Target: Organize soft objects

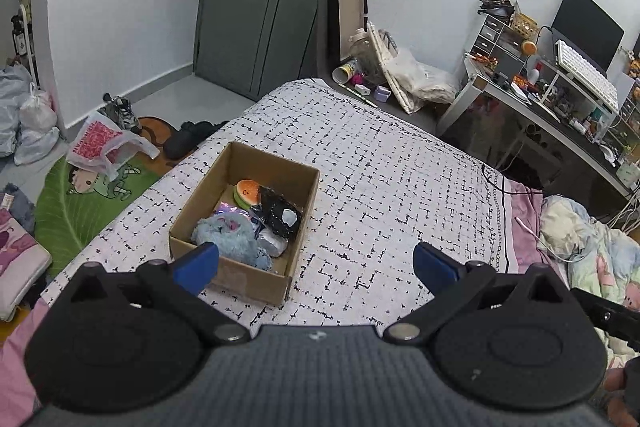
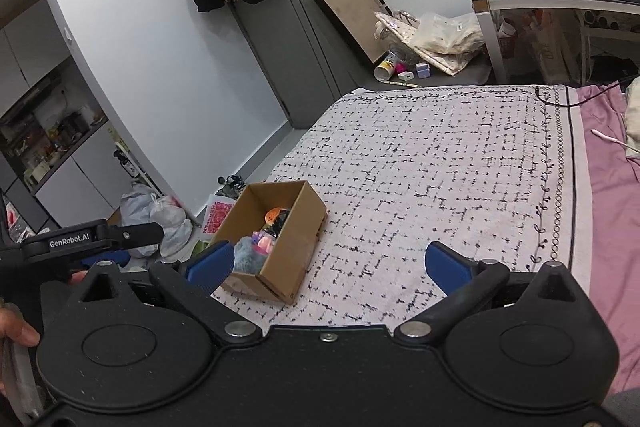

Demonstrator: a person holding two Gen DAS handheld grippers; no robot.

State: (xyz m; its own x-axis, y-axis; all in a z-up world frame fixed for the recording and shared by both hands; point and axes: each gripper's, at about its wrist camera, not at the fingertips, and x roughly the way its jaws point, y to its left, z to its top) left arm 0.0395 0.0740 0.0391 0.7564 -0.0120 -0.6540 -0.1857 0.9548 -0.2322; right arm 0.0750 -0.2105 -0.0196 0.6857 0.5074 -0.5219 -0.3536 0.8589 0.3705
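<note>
A brown cardboard box (image 1: 298,183) sits on the white bedspread with black dashes (image 1: 380,167). Inside lie a blue fluffy plush (image 1: 228,235), an orange and green burger-like plush (image 1: 248,191), a black soft item with a pale patch (image 1: 280,215) and a silvery piece (image 1: 272,243). My left gripper (image 1: 316,265) hangs open just in front of the box, nothing between its blue fingers. In the right wrist view the box (image 2: 296,243) lies left of centre, and my right gripper (image 2: 330,265) stands wide open and empty over the bedspread (image 2: 440,167). The left gripper's body (image 2: 80,241) shows at the left edge.
A pink sheet (image 2: 608,187) and a crumpled floral blanket (image 1: 592,247) lie to the right. A cluttered desk (image 1: 560,95) stands beyond the bed. Bags (image 1: 100,143), shoes (image 1: 120,111) and a green rug (image 1: 80,199) cover the floor on the left, near a grey door (image 1: 256,7).
</note>
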